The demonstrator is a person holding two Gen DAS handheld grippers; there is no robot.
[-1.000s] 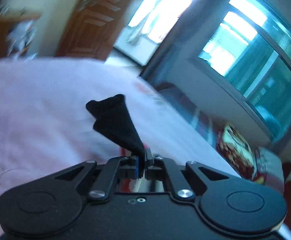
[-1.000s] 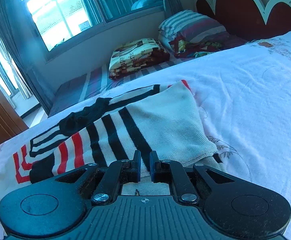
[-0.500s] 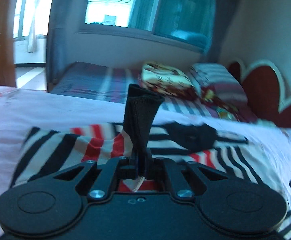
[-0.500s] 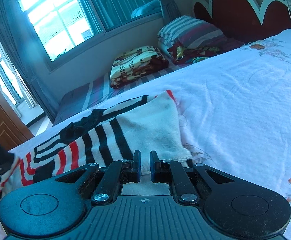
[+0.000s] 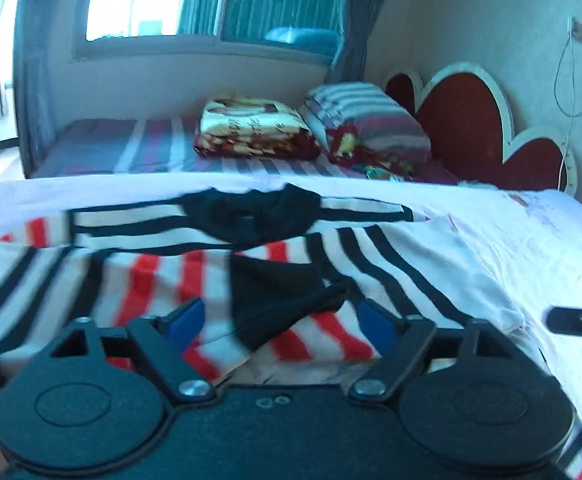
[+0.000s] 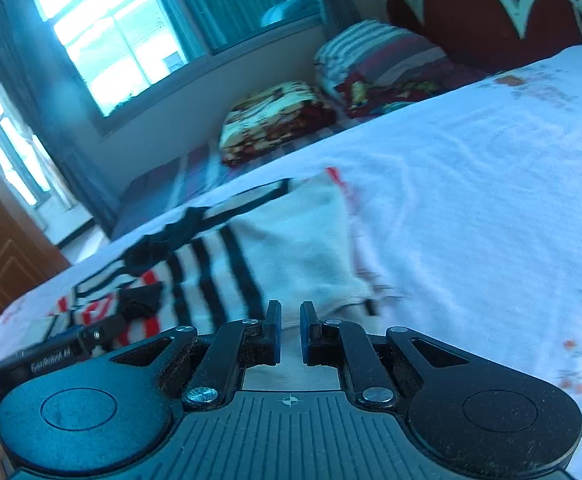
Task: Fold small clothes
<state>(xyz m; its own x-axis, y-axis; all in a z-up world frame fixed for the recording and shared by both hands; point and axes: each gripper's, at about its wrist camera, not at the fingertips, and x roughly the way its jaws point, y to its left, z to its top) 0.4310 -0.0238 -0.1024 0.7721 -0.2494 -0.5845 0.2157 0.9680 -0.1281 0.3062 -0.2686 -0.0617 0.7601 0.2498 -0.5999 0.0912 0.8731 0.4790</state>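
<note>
Nearest, the left gripper (image 5: 277, 322) was opening, its jaws spread, and the black cuff (image 5: 279, 300) lay loose between them on the striped sweater (image 5: 163, 276). A second earlier the cuff was pinched and carried. The right gripper (image 6: 289, 334) was nearly clenched over the sweater's white edge; whether it pinched cloth cannot be told. Farther off, the sweater lay on the white bedcover (image 6: 471, 200), both sleeves apparently folded in. Folding the body apparently remained.

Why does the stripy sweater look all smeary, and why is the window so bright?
Left wrist view: the sweater smears from motion blur; the window glares white. Right wrist view: also blurred, the window blown out, edges bent by the fisheye lens.
</note>
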